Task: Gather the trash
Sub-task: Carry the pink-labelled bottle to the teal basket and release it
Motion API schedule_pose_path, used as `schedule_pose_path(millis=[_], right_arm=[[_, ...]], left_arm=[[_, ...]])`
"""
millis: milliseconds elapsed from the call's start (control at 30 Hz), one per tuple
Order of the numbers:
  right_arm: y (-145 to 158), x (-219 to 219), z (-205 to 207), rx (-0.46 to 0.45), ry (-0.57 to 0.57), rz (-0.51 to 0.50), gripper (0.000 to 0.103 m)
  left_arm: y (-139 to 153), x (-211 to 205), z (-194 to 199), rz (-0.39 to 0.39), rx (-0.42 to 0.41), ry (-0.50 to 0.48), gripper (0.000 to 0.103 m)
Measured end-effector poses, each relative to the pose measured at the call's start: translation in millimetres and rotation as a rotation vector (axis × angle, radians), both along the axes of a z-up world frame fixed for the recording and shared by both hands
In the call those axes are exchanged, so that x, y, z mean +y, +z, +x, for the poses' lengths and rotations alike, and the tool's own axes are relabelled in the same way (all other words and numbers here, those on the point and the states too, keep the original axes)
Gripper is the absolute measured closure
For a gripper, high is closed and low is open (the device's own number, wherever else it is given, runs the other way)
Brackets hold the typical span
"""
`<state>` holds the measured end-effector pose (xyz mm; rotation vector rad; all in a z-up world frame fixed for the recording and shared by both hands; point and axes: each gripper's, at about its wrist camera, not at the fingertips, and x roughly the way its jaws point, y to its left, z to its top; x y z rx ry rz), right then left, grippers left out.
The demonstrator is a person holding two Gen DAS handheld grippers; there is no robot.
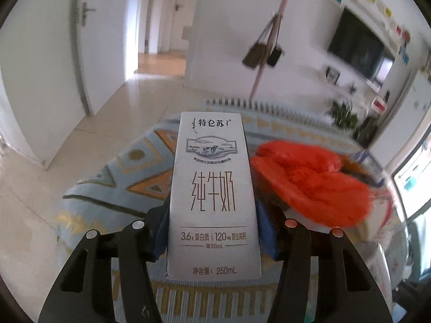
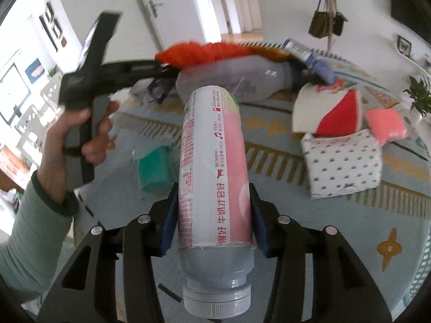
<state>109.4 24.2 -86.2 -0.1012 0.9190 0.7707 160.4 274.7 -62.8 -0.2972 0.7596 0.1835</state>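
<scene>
The left gripper (image 1: 212, 231) holds a white milk carton (image 1: 212, 188) upright between its blue pads (image 1: 265, 231), which press on the carton's two sides low down; its jaws stand at a middling width on the box. No earlier view shows how they got there. The carton hangs above the patterned rug (image 1: 107, 183), towards the rug's near edge, and just beside it, further in, lies a crumpled orange plastic bag (image 1: 312, 180).

The right gripper (image 2: 212, 220) is clamped on a grey bottle with a pink label (image 2: 212, 167), cap (image 2: 216, 301) towards the camera, pads on both flanks of the label. Beyond it on the rug (image 2: 350, 231) lie a second grey bottle (image 2: 237, 78) on its side, a green wrapper (image 2: 155, 169), a white dotted pack (image 2: 342, 161) and a red-and-white paper cup (image 2: 328, 107) towards the rug's right edge. What sits behind the orange bag (image 2: 204, 52) is too blurred to name, perhaps a brush. A hand (image 2: 80, 140) in a pale green sleeve (image 2: 32, 237) grips the other tool's handle at left.
</scene>
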Motion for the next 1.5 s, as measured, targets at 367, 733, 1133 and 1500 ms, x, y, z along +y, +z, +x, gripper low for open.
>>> schedule_pose_path(millis=[367, 733, 1133, 1500], right_arm=[[44.2, -62.9, 8.5, -0.091, -0.143, 0.114, 0.059], [58.9, -190.1, 20.4, -0.176, -0.454, 0.121, 0.058], [19.7, -329.3, 30.3, -0.129, -0.801, 0.097, 0.058], [-60.9, -377.2, 57.7, 0.123, -1.0, -0.002, 0.058]], left_arm=[[93.4, -75.1, -47.7, 0.026, -0.246, -0.123, 0.05], [99.7, -226.9, -13.1, 0.014, -0.254, -0.385, 0.05], [49.5, -384.7, 41.9, -0.043, -0.145, -0.648, 0.05], [-36.1, -460.5, 81.3, -0.113, 0.095, -0.795, 0.049]])
